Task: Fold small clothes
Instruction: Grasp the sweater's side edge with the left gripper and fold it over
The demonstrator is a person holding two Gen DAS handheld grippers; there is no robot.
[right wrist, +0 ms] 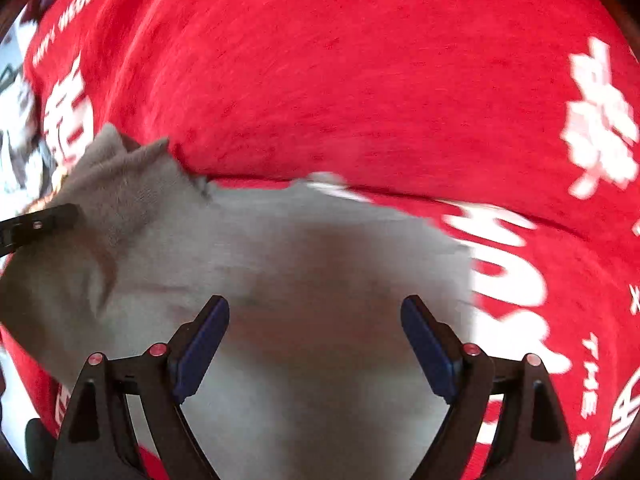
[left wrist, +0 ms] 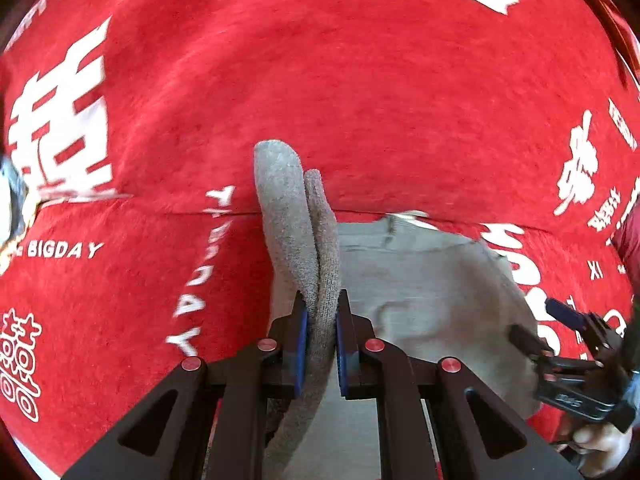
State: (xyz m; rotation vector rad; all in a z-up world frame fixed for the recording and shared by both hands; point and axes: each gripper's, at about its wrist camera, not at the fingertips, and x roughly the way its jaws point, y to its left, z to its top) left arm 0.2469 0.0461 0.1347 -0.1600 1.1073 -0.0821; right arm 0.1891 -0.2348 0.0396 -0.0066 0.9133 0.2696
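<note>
While the fold is half made, these lines run from the nearest thing outward.

Left gripper [left wrist: 322,344]: fingers nearly together, clamped on a doubled strip of the grey garment [left wrist: 420,280], which rises between the blue pads [left wrist: 301,344] and stands up past them.

Pinched strip [left wrist: 296,216]: two knit layers pressed face to face, probably a sleeve or a side edge; the fisheye bend makes it hard to tell which. Its long axis runs straight away from the left fingers, free tip pointing to the far side.

Right gripper [right wrist: 316,344]: fingers spread wide, nothing between them, hovering over the flat middle of the garment. In the left wrist view it sits at the right edge, at the garment's right border, with a hand [left wrist: 600,444] under it.

Garment body: lies mostly flat on the red cloth [left wrist: 360,80], wider across than deep as seen from the right wrist, with a rumpled corner lifted at its left where the left fingers hold it.

Step in hand, as I judge it: carrying the lifted strip over the body to lay a fold.

How to do it well: keep the strip taut and both layers even, bring it across in line with the body's far edge, and use the free right fingers to pin the flat part so it does not drag.

Risk: the soft knit may slip or twist, leaving a slanted crease.

Far ground: red cloth with white lettering covers the whole counter, a seam crossing behind the garment.
</note>
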